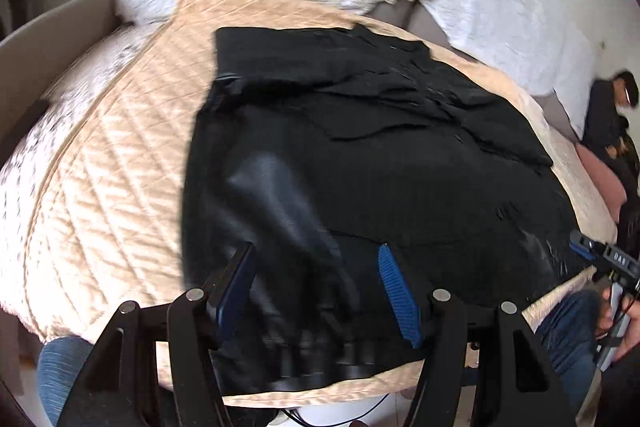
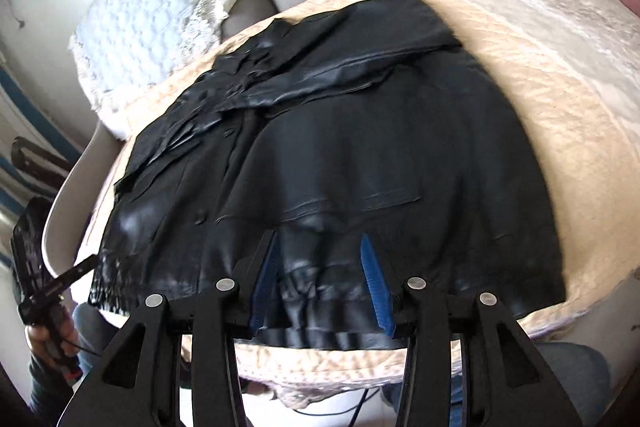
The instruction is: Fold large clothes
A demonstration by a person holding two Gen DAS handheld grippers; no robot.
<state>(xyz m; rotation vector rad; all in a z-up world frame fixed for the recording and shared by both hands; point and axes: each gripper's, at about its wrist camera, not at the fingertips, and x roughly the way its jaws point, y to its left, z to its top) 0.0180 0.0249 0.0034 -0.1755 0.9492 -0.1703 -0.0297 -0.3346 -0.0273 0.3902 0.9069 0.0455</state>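
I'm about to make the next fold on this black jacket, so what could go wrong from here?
1. The jacket looks slick, so it may slip from the pads.
2. The bunched sleeves could get trapped inside the fold.
3. The quilt under the hem might get pinched too.

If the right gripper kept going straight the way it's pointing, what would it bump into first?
Most likely the black leather jacket. The right gripper points down at the jacket's gathered hem, spread on the beige quilted cover. Its fingers are apart with nothing between them; how far above the jacket they are is unclear.
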